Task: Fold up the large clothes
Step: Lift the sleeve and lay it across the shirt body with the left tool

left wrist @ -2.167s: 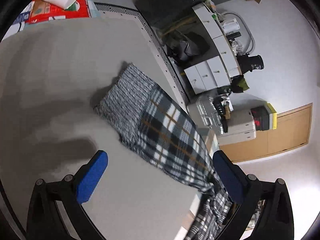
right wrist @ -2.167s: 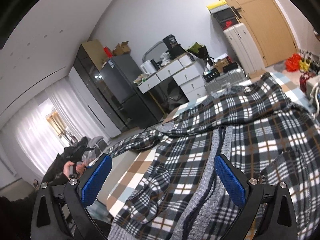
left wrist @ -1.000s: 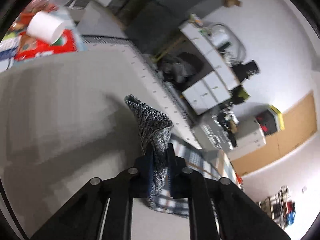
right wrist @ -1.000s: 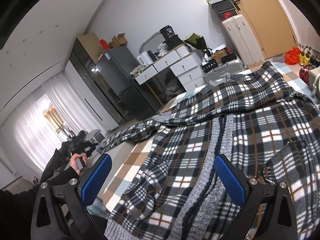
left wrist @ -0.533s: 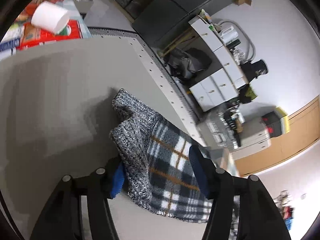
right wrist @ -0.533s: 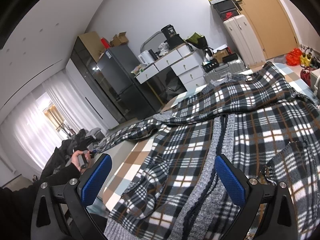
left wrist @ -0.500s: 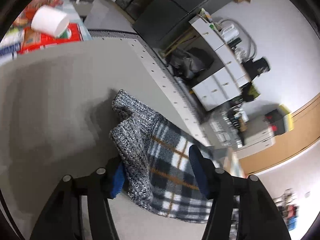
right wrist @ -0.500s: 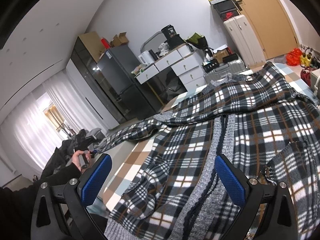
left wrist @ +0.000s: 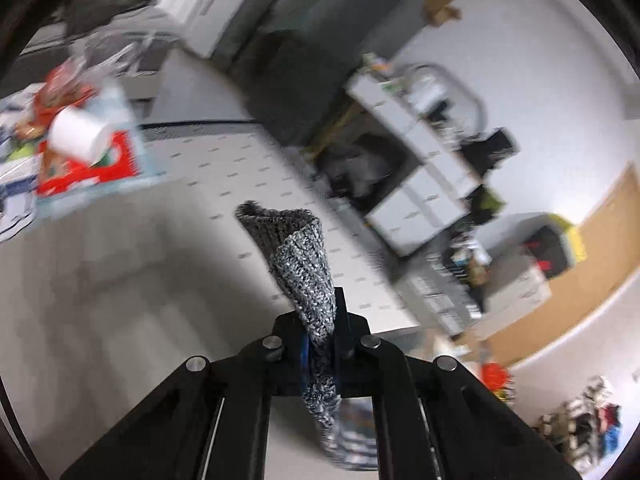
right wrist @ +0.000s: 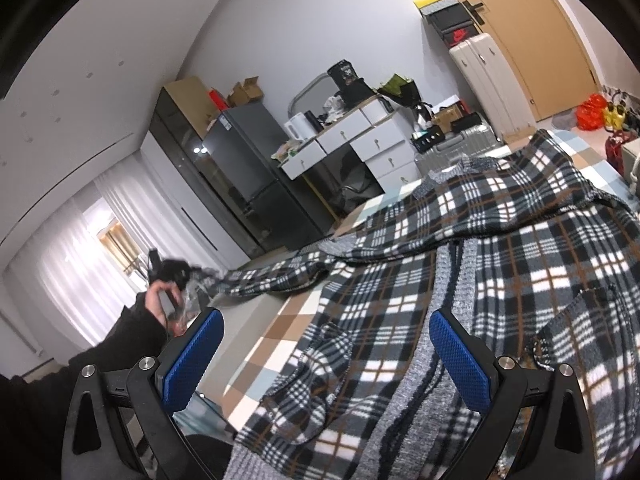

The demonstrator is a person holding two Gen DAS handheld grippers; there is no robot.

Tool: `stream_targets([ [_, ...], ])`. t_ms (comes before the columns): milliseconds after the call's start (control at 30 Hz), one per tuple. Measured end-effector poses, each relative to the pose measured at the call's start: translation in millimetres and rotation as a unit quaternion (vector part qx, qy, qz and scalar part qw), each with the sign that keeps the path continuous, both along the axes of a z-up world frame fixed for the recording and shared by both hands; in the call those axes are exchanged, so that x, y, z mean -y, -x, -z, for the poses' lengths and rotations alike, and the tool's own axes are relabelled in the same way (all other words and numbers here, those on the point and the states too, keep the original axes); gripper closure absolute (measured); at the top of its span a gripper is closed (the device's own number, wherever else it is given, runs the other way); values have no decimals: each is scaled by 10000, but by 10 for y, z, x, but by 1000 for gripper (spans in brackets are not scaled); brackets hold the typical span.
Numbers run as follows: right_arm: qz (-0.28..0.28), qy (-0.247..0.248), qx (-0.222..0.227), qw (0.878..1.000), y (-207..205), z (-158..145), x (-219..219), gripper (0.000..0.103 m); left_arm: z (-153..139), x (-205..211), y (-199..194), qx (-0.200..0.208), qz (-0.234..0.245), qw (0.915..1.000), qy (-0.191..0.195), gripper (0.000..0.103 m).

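Note:
A large plaid cardigan in black, white and brown with grey knit trim lies spread over a checked bed. Its left sleeve stretches toward the person's hand at the left of the right wrist view. My left gripper is shut on the grey knit cuff, which stands up out of the jaws above the pale surface. My right gripper hovers open over the cardigan's front, its blue pads apart with nothing between them.
A white roll lies on a red box at the far left. White drawers, a dark fridge, a suitcase and a wooden door line the far wall.
The left jaws opened over the crumpled cuff, then closed on it again and lifted it off the surface. The right gripper has stayed put.

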State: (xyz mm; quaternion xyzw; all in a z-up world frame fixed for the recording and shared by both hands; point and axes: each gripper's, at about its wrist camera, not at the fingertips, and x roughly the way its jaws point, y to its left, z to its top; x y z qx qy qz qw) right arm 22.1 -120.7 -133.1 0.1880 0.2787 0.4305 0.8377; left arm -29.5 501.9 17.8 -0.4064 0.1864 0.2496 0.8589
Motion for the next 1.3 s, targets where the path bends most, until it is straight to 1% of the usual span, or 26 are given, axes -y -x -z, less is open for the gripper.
stream_targets([
  [33, -23, -27, 16, 10000, 11, -15, 4, 0, -210, 126, -59, 94, 114, 9997, -179, 100],
  [133, -80, -107, 45, 9999, 42, -58, 23, 0, -669, 465, -219, 365, 544, 9965, -520, 100],
  [267, -135, -222, 114, 9996, 89, -130, 80, 0, -1282, 1166, -603, 510, 1226, 9875, -846, 100],
  [333, -111, -256, 159, 9995, 108, -168, 118, 0, -1481, 1499, -811, 565, 1531, 9819, -960, 100],
  [400, -28, -363, 184, 9992, 123, -211, 205, 0, -1664, 1957, -1073, 555, 1928, 9737, -1078, 100],
  [467, 84, -471, 160, 9987, 115, -236, 304, 0, -1754, 2414, -1333, 477, 2311, 9644, -1191, 100],
  [533, 484, -438, 93, 9978, 77, -255, 463, 0, -1746, 2791, -1553, 443, 2691, 9548, -1186, 100],
  [567, 778, -354, 49, 9963, 55, -257, 541, 0, -1705, 3031, -1686, 362, 2928, 9481, -1189, 100],
  [600, 995, -276, 26, 9946, 37, -257, 602, 0, -1624, 3363, -1843, 287, 3226, 9384, -1204, 100],
  [633, 1267, -139, 6, 9918, 8, -257, 681, 0, -1570, 3488, -1879, 251, 3386, 9326, -1222, 100],
  [667, 1477, -16, -12, 9890, -19, -255, 732, 0, -1479, 3740, -1972, 187, 3613, 9236, -1264, 100],
  [700, 1785, 173, -20, 9838, -48, -252, 802, 0, -1364, 4015, -2090, 73, 3829, 9145, -1303, 100],
  [733, 2040, 341, -39, 9784, -79, -246, 870, 0, -1279, 4239, -2160, -9, 3993, 9076, -1297, 100],
  [767, 2192, 439, -79, 9747, -98, -234, 920, 0, -1160, 4460, -2273, -124, 4195, 8984, -1294, 100],
  [800, 2468, 542, -209, 9673, -133, -213, 1023, 0, -1016, 4693, -2383, -205, 4362, 8908, -1256, 100],
  [833, 2676, 488, -277, 9619, -127, -197, 1112, 0, -870, 4900, -2491, -239, 4514, 8840, -1194, 100],
  [867, 3020, 250, -377, 9522, -116, -173, 1291, 0, -775, 5013, -2548, -236, 4587, 8813, -1107, 100],
  [900, 3186, 74, -481, 9466, -114, -160, 1418, 0, -592, 5172, -2646, -247, 4743, 8754, -900, 100],
  [933, 3251, -141, -576, 9438, -120, -148, 1537, 0, -387, 5334, -2741, -392, 4885, 8680, -799, 100],
  [967, 3261, -376, -617, 9426, -127, -142, 1657, 0, -302, 5550, -2836, -529, 4943, 8641, -785, 100],
  [1000, 3348, -434, -583, 9395, -116, -148, 1727, 0, -113, 5693, -2892, -693, 5049, 8569, -768, 100],
  [1067, 3525, -446, -462, 9336, -86, -182, 1802, 0, 257, 5914, -2984, -1030, 5146, 8478, -762, 100],
  [1100, 3501, -468, -414, 9346, -89, -200, 1815, 0, 492, 6014, -3018, -1234, 5242, 8397, -708, 100],
  [1200, 3341, -509, -292, 9407, -96, -251, 1775, 0, 1000, 6212, -3155, -1721, 5345, 8248, -662, 100],
  [1233, 3290, -512, -260, 9426, -86, -262, 1754, 0, 1116, 6229, -3159, -1801, 5385, 8207, -641, 100],
  [1300, 3181, -512, -181, 9465, -89, -284, 1723, 0, 1356, 6276, -3164, -2085, 5554, 8034, -507, 100],
])
